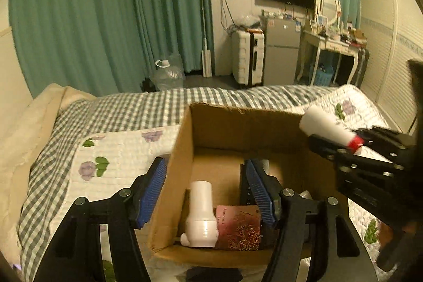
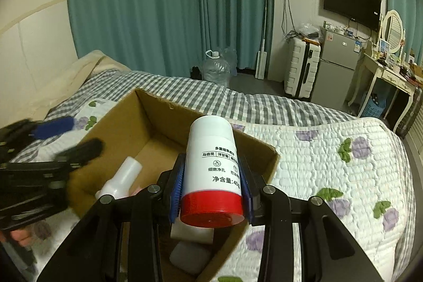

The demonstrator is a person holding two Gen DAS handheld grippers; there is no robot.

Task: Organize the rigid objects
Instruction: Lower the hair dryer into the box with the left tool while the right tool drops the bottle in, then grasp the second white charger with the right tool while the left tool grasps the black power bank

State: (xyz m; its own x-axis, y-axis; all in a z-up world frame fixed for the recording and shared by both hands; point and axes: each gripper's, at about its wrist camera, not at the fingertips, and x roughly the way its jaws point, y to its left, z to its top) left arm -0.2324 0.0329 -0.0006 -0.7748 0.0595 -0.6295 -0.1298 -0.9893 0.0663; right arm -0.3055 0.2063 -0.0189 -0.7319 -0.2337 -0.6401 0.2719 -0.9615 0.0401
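Your cardboard box [image 2: 148,128] sits open on the bed [image 2: 330,149], and the drop turns on it lying just below and ahead of your right tongs [image 2: 211,192]. They are clamped on the white bottle [image 2: 211,163], red cap toward you, long axis pointing forward over the box's right wall. Your left tongs [image 1: 208,192] gape wide, empty, straddling the box's left wall above a white container [image 1: 201,213] inside.

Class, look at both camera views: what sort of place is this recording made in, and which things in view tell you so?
Most likely a lived-in bedroom: a bed with a floral quilt, a dressing table with an oval mirror, and a suitcase beside a small fridge.
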